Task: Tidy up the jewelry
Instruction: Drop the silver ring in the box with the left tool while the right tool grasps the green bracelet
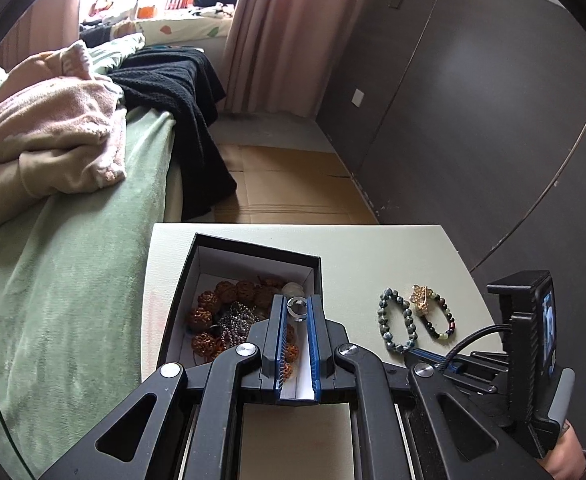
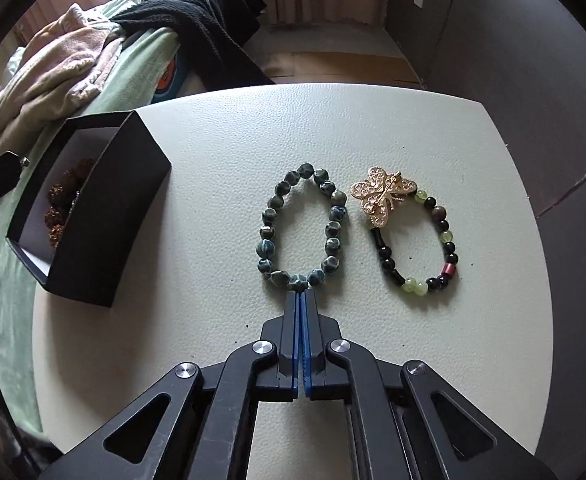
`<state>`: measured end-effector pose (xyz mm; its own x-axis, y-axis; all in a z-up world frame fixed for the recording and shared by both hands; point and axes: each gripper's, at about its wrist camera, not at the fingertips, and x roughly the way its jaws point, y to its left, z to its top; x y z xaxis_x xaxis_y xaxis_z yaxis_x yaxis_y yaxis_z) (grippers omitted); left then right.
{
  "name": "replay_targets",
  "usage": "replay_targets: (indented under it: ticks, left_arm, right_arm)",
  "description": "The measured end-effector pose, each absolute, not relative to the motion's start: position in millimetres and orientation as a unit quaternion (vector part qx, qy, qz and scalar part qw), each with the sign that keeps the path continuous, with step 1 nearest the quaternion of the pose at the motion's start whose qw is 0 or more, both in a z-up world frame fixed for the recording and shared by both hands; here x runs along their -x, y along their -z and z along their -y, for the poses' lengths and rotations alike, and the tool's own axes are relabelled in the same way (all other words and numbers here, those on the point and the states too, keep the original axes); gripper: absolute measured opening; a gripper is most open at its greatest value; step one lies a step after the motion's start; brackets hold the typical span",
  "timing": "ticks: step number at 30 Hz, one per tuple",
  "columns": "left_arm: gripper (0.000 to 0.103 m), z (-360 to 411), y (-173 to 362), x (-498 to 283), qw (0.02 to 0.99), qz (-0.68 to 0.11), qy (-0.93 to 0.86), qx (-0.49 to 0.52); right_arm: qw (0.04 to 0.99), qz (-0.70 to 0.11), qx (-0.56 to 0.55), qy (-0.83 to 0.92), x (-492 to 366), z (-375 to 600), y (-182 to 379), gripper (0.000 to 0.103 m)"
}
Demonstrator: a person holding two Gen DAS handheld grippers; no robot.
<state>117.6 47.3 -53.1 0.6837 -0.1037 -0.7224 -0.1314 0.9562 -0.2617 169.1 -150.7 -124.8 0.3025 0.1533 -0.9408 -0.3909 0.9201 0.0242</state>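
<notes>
Now the left gripper (image 1: 297, 307) is above the black box (image 1: 253, 258), its jaws clamped on a silver ring (image 1: 297, 306). Right of the box, the right gripper (image 2: 300, 294), jaws together, touches the blue bracelet (image 2: 335, 216) on the table (image 2: 221, 128); beside it lie the dark bracelet (image 2: 445, 236) and gold brooch (image 2: 383, 196).

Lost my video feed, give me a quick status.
Left gripper shut on clear ring above black box. Right gripper shut at blue bead bracelet, grasp unclear. Nothing in the way.

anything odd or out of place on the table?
The gold butterfly brooch lies upside down, pin showing, across the top of the mixed-bead bracelet. The blue-grey bracelet lies flat and apart from it.
</notes>
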Motion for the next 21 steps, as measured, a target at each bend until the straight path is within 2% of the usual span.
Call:
replay_targets:
  ticks: [7,21]
  left_arm:
    - [0.01,-45,49,-115,0.908,-0.392,-0.003,0.148]
    - [0.01,-61,43,-113,0.908,-0.38,-0.007,0.177]
  right_arm:
    - [0.813,-0.545,0.061,-0.197,-168,166,101,0.002]
    - [0.813,-0.496,-0.099,-0.289,-166,210,42,0.002]
